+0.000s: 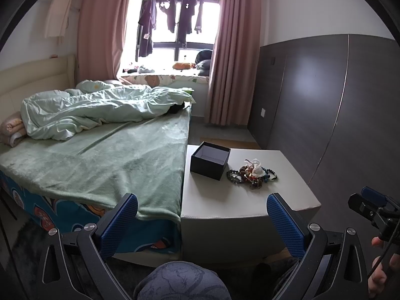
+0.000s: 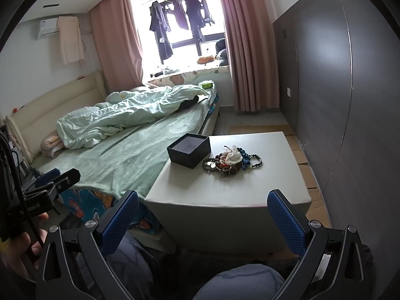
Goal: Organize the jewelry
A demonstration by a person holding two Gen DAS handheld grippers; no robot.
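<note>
Two hand-held grippers face a small bedroom scene, both held back from the work and well apart from the jewelry. At far left stands a bed with a cream padded headboard (image 1: 35, 75), spread with a plush green blanket (image 1: 112, 155) and a rumpled pale mint duvet (image 1: 95, 105). Behind it, dusty pink curtains (image 1: 100, 30) frame a bright window hung with dark garments (image 1: 170, 17).

The left gripper (image 1: 202, 221) hovers below the bed corner and the table's near edge, its blue textured finger pads (image 1: 120, 225) spread wide with nothing between them. A knee in blue-grey patterned fabric (image 1: 182, 282) shows beneath it.

Just beside the bed stands a low off-white square table (image 1: 225, 205). On its far left part sits an open, lidless dark navy cardboard box with a pale lining (image 1: 210, 161), with nothing visible inside it. Right of the box, near it but not clearly touching, lies a tangled heap of beaded bracelets and necklaces in brown, blue and black, topped by a small white cloth pouch (image 1: 252, 172).

The right gripper (image 2: 203, 220) also hangs before the table's near edge, jaws wide apart and empty. A dark grey panelled wardrobe wall (image 1: 325, 100) closes the right side.
</note>
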